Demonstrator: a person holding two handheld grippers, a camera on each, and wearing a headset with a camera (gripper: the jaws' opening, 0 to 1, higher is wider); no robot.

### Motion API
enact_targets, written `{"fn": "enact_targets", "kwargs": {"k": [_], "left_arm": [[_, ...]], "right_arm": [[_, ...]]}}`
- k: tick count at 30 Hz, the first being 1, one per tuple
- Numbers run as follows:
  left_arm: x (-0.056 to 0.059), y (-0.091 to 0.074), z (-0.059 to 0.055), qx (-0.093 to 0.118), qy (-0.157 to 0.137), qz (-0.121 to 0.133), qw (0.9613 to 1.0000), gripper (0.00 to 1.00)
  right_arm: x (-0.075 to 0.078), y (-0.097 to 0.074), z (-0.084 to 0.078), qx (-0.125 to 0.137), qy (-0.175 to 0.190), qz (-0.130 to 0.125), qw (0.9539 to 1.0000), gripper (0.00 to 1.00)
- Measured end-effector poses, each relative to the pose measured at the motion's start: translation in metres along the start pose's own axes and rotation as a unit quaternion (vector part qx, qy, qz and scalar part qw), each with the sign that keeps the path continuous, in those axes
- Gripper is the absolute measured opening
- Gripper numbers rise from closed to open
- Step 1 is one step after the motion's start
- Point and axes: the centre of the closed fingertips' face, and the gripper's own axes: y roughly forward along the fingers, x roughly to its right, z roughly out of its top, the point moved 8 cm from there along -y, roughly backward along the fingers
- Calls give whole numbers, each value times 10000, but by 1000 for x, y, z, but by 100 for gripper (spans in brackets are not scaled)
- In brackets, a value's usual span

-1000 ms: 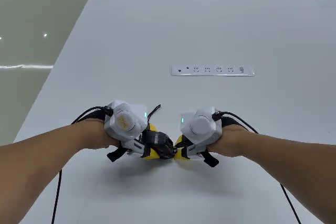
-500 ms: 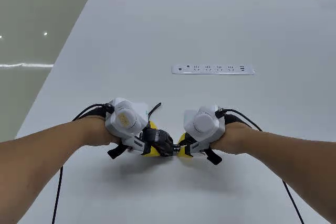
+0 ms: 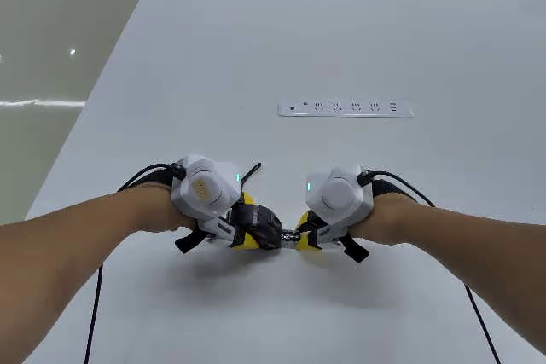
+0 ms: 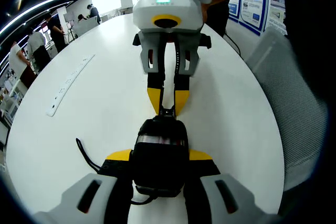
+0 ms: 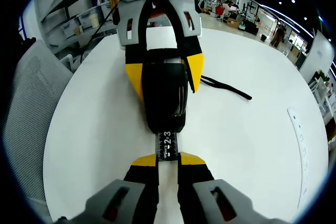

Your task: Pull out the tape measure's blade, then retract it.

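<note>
Left fingers [image 4: 119,155] clamping tape measure [image 4: 160,153], right fingers [image 5: 193,159] pinching blade [image 5: 167,145], power strip [image 3: 345,110] beyond.

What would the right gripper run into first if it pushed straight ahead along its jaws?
The tape measure's black case, just beyond the short stretch of blade the right gripper pinches. The left gripper clamps that case from the far side.

Right gripper [image 3: 305,239] has drawn off to the right, away from left gripper [image 3: 243,229]. They were nose to nose, now there is a small gap. A short length of blade [image 5: 167,145] is now out of the tape measure [image 3: 261,228], numerals showing, pinched in the right jaws.
</note>
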Motion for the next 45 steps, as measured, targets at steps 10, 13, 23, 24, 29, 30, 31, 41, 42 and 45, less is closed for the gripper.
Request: {"fn": "enact_targets", "kwargs": {"k": [10,13,23,24,29,30,31,41,42,45], "left_arm": [[-1,1,-1,18,-20,-22,10000,32],[-1,1,0,12,-7,-22,10000,32],[-1,2,0,12,-22,-23,10000,32],[-1,2,0,12,-22,-25,10000,32],[-1,2,0,20,-52,-16,10000,32],[-1,2,0,24,-61,-13,10000,32],[-1,2,0,28,-66,-14,10000,32],[-1,1,0,47,-66,-21,10000,32],[-1,1,0,49,-66,-22,10000,32],[-1,1,0,50,-66,-27,10000,32]], "right_arm": [[2,-3,-7,-100,-53,-19,9999,10],[2,-6,-10,-128,-88,-15,9999,10],[4,-12,-24,-217,-60,6,9997,10],[4,-13,-26,-221,-44,19,9997,10],[6,-17,-34,-259,-57,0,9996,10],[6,-18,-35,-266,-47,-4,9996,10],[6,-19,-36,-274,-67,-11,9996,10],[6,-26,-43,-317,-26,-37,9995,10],[6,-27,-44,-317,-24,-35,9995,10],[6,-29,-47,-333,-16,-28,9994,10]]}}
